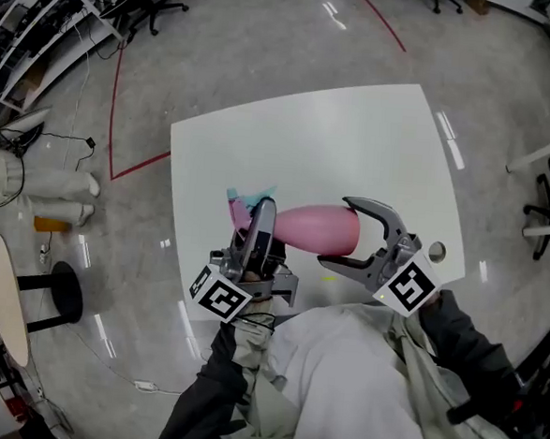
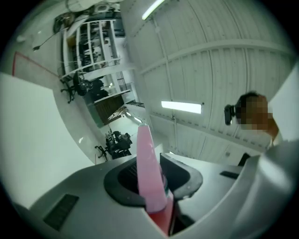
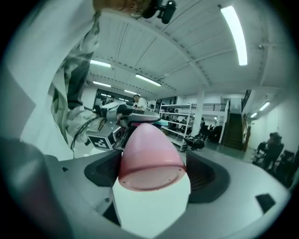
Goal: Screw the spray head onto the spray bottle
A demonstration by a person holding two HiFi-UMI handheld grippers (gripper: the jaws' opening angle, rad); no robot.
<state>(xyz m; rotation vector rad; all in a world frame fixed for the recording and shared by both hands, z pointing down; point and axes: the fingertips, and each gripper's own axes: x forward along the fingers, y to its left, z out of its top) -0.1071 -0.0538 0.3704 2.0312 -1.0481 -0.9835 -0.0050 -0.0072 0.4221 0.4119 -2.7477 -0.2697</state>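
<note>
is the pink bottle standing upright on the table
No, the pink bottle is held sideways between the left tongs and right tongs.

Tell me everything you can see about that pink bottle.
The bottle is glossy pink plastic, widest at its flat round base and narrowing toward the neck. It lies sideways in the air above the white table. The right tongs clamp its base end; the left tongs hold the spray head at its neck.

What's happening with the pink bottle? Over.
Left gripper shut on spray head. Right gripper shut on spray bottle, at its base. Head at bottle's neck, both above the table. Nothing in the way.
</note>
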